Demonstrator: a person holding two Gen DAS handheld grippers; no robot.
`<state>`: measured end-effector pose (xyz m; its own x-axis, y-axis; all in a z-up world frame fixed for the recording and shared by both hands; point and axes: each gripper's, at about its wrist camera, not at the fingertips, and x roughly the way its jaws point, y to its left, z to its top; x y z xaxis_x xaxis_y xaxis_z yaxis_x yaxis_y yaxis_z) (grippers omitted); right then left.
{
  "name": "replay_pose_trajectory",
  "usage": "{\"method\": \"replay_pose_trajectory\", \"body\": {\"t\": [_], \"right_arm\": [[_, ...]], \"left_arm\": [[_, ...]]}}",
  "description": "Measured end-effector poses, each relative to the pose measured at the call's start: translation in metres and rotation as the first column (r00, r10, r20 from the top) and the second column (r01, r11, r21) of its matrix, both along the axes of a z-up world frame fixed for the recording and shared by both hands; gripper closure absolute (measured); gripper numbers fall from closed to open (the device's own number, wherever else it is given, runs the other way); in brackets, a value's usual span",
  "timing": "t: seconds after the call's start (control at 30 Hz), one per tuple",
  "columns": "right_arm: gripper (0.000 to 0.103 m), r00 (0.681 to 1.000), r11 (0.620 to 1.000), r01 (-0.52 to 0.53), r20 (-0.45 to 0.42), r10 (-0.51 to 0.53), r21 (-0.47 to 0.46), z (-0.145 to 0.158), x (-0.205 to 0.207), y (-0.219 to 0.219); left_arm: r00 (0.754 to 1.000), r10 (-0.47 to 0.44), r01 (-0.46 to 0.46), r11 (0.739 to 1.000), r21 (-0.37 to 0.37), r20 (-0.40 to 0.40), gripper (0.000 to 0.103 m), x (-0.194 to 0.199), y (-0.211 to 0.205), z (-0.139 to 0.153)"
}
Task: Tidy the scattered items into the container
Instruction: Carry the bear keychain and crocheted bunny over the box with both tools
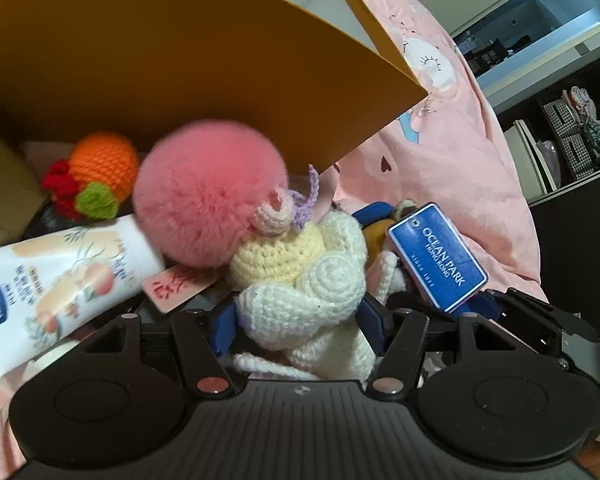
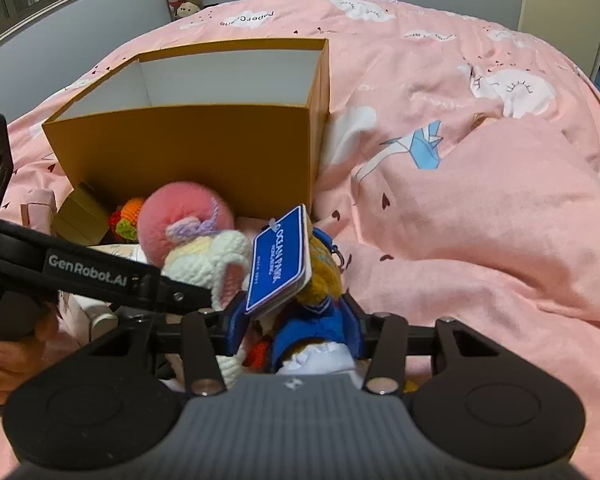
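White crochet doll sits clamped between the left gripper pads, right gripper squeezing a blue-dressed plush, orange box just ahead.

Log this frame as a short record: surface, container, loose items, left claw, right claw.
surface: pink bedspread
container: orange box, open top, nothing visible inside
loose items: pink pompom, orange crochet fruit, lotion tube, all outside the box
left claw: white crochet doll between its jaws; contact unclear
right claw: plush in blue outfit with blue tag between its jaws; contact unclear
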<state>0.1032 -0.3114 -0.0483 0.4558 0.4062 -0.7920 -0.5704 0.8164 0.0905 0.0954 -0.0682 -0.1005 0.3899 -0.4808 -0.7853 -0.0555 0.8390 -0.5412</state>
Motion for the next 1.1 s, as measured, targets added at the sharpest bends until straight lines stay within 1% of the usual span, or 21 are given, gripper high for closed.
{"method": "replay_pose_trajectory", "body": {"t": [0.1,0.27,0.47,0.6,0.7,0.83,1.0,1.1], "right_arm": [[0.055,1.0,1.0,-0.008,-0.001,0.008,0.002,0.0,-0.001,0.0],[0.057,1.0,0.999,-0.004,-0.013,0.005,0.034,0.006,-0.004,-0.004],[0.058,1.0,0.999,-0.007,0.022,0.006,0.047,0.024,-0.013,-0.005],[0.059,0.999,0.996,-0.002,0.041,-0.001,0.092,0.042,-0.016,-0.007],[0.059,0.998,0.991,-0.014,0.07,0.005,0.135,0.06,-0.018,-0.005],[0.059,0.994,0.98,-0.048,0.107,0.027,0.192,0.083,-0.016,0.007],[0.059,0.982,0.966,-0.102,0.18,0.059,0.239,0.112,-0.005,0.035],[0.059,0.978,0.953,-0.117,0.197,0.062,0.28,0.126,0.01,0.056]], "left_arm": [[1.0,-0.013,0.013,1.0,0.012,0.012,0.037,-0.001,0.0,0.0],[0.999,-0.032,0.031,0.999,0.021,0.044,0.041,-0.005,0.005,0.009],[0.995,-0.054,0.052,0.998,0.025,0.081,0.042,-0.012,0.009,0.027],[0.989,-0.073,0.069,0.997,0.037,0.126,0.042,-0.022,0.018,0.046],[0.983,-0.084,0.077,0.996,0.049,0.164,0.042,-0.027,0.027,0.063],[0.97,-0.102,0.084,0.993,0.087,0.222,0.042,-0.033,0.04,0.091],[0.941,-0.133,0.079,0.981,0.18,0.312,0.042,-0.034,0.062,0.137],[0.922,-0.151,0.065,0.968,0.242,0.356,0.042,-0.031,0.073,0.162]]}}
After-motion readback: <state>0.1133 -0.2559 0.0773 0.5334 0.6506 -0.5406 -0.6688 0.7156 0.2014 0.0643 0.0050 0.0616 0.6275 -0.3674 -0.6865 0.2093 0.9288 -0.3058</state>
